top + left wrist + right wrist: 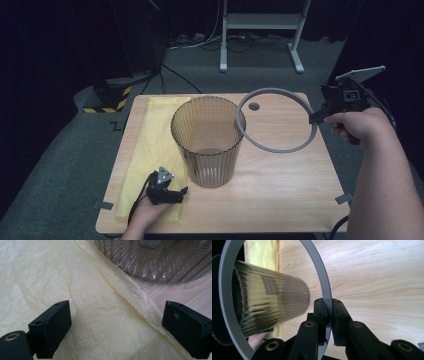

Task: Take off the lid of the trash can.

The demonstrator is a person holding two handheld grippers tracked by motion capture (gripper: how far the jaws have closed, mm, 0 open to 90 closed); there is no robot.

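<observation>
No legible text, brand, or number appears in any view. The ribbed bin (269,302) carries a small rectangular label (271,286); its print is too blurred to read. Black-and-yellow hazard striping (107,102) marks equipment on the floor.

- Bin (209,142) stood upright near the middle of the tabletop (280,175).
- Bag (150,150) laid flat on the tabletop's left part, left of the bin; its right edge is seen just beside the bin's base in the left gripper view.
- Left gripper (167,192) placed over the bag's near end, in front and left of the bin, fingers (51,327) set wide apart with the bag's edge between them.
- Ring (277,120) held above the tabletop, right of the bin, its left edge overlapping the bin's rim in the high view.
- Right gripper (316,118) found at the ring's right side, fingers (320,315) clamped on the ring's band.
- Hole (254,106) seen in the tabletop behind the bin, inside the ring's outline.
</observation>
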